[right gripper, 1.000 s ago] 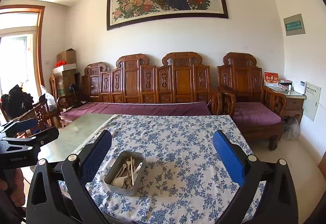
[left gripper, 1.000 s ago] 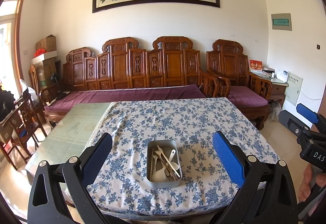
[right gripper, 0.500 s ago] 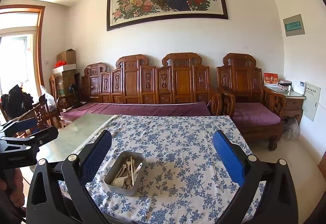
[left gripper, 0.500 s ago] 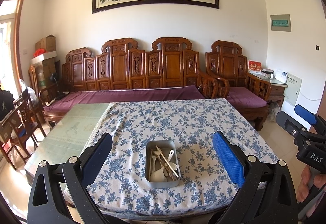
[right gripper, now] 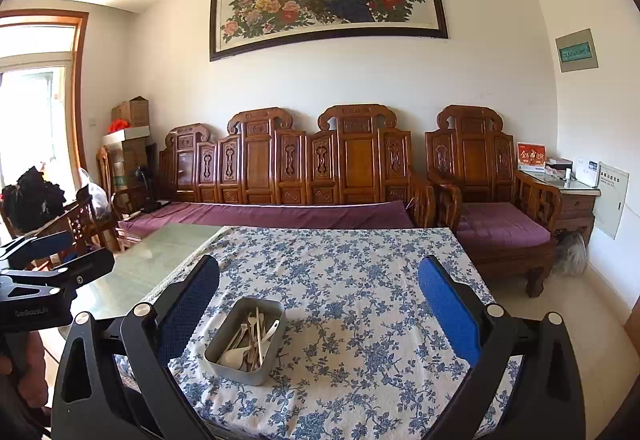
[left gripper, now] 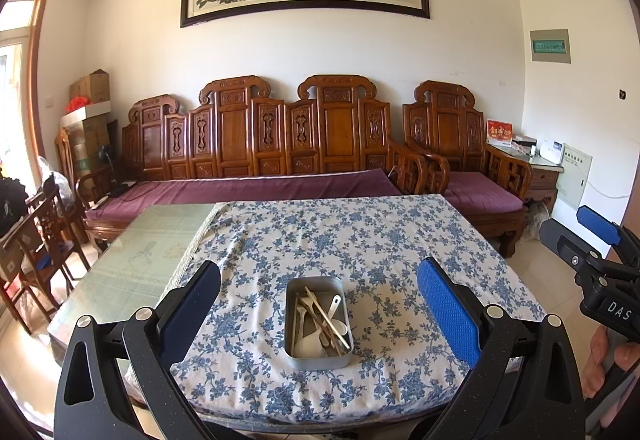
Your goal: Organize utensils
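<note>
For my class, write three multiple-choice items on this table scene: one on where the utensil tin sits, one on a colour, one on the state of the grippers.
1. Where does the metal tin of utensils sit?
A. on the bare glass part of the table
B. on the floral tablecloth, near the front edge
C. on the sofa

2. What colour are the sofa cushions?
A. purple
B. green
C. yellow

3. How do the left hand-held gripper and right hand-held gripper stand?
A. both shut on a spoon
B. one open, one shut
C. both open, holding nothing

Key: 1 B, the tin rests on the blue-flowered cloth; 2 A, the long cushion is purple; 3 C, each view shows its fingers wide apart with nothing between them.
</note>
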The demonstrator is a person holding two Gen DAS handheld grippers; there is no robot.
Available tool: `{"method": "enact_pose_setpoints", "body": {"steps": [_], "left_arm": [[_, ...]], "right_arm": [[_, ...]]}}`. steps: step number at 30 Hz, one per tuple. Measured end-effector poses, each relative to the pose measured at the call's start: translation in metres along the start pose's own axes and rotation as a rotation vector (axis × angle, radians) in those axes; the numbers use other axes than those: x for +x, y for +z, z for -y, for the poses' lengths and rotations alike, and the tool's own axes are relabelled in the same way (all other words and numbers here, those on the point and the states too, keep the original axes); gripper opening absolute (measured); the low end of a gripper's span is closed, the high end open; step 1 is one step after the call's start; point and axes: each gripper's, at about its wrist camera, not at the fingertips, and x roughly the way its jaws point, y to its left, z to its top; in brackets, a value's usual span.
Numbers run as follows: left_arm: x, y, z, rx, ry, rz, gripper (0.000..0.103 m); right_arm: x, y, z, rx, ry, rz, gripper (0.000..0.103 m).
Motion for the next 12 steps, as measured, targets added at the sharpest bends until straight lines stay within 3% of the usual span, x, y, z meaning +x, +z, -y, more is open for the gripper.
{"method": "enact_pose_setpoints", "body": {"steps": [12], "left_arm": [[0.0002,-0.0008,0.0001,-0.006,-0.001,0.000,0.095]], "right_arm": [[-0.0002,0.0000,-0.0004,0.001,0.000,0.000,0.100]]}}
